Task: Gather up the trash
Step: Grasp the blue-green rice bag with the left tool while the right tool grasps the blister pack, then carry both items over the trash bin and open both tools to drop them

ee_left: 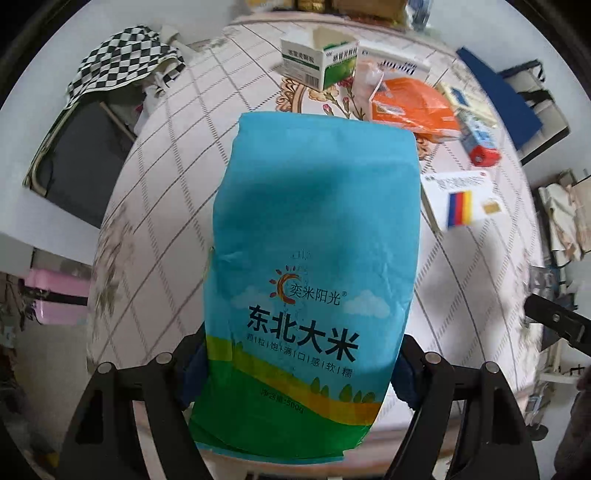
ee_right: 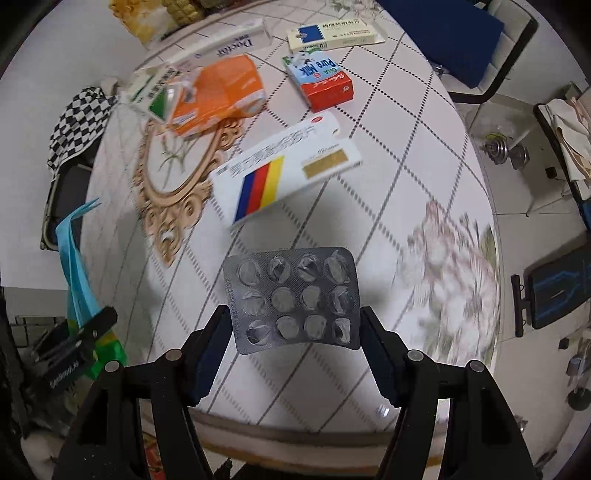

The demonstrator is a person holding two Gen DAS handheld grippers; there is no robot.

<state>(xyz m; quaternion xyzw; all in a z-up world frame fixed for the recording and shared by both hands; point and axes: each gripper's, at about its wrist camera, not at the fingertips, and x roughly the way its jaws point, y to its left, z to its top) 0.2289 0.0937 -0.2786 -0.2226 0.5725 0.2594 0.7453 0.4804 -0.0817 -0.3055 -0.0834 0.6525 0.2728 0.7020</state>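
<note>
Trash was already in both grippers, lifted clear of the worktop: the left gripper (ee_left: 295,373) had its jaws pinching the sides of a blue and green rice bag (ee_left: 306,266), which looked flat and empty, and the right gripper (ee_right: 295,350) had its jaws clamped on the two side edges of a silver blister pack (ee_right: 293,299) whose pockets appeared pushed out. Both pieces hung above the near part of the round worktop (ee_right: 406,155), which was covered in a pale cloth with dotted diamond lines. Much remained on it farther back: a long white medicine box (ee_right: 284,170) with blue, red and yellow stripes lay nearest, behind it a small milk carton (ee_right: 321,83) on its side, a crumpled orange packet (ee_right: 221,96), an opened green and white box (ee_left: 317,62), a long white carton (ee_right: 221,46) and a flat cream and blue box (ee_right: 332,35). No bin or sack was visible in either view, so where the held pieces would go could not be told. By this reading the collecting was at an early stage, two items picked and at least six left.
</note>
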